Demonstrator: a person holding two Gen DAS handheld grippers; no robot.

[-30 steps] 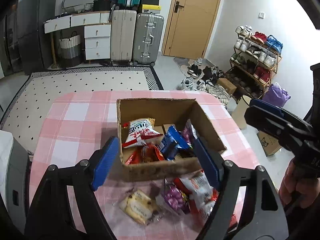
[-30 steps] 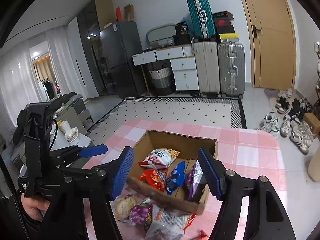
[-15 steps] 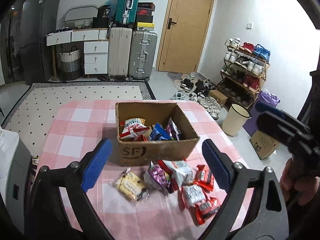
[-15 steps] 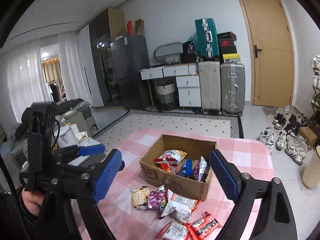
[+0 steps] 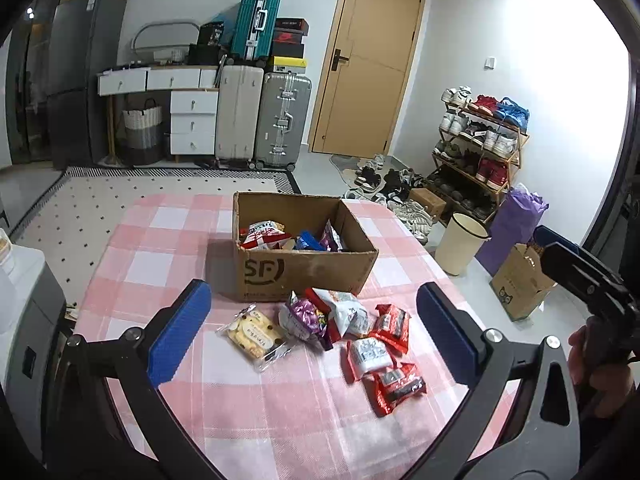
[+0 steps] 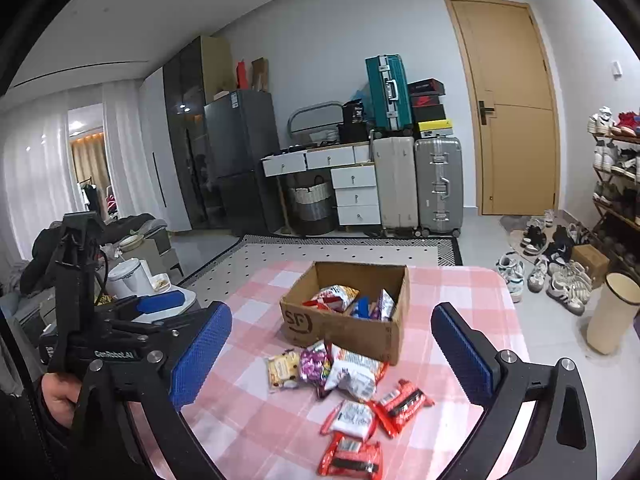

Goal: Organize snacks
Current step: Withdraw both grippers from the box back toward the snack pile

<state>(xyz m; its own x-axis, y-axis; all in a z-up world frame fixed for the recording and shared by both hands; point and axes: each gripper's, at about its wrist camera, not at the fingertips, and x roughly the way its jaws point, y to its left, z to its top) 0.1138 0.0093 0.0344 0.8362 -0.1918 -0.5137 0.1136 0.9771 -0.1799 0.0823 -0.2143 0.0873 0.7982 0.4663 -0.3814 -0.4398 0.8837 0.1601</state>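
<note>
We see our left gripper [image 5: 314, 330] and right gripper [image 6: 330, 350] both spread wide with nothing between the pads, the jaws having just been opening; a second ago they were narrower and sat right at the box [image 5: 304, 268], and now both have drawn back, so the whole box and the loose snacks in front of it show between the fingers. Counting from the box outward on the pink checked table [image 5: 168, 240]: one biscuit pack [image 5: 256, 336] just in front of its printed face, one purple pack [image 5: 304, 316] beside that, one white-and-orange bag [image 5: 344, 308] touching the purple one, then four red-and-white packs [image 5: 386, 356] a little farther from the box; inside the box lie several more packs, too overlapped for us to count. Both grippers point slightly downward toward the box, side by side, each held from behind by a hand [image 6: 56, 396]; the right one shows at the right edge of the left view, the left one at the left of the right view.
</note>
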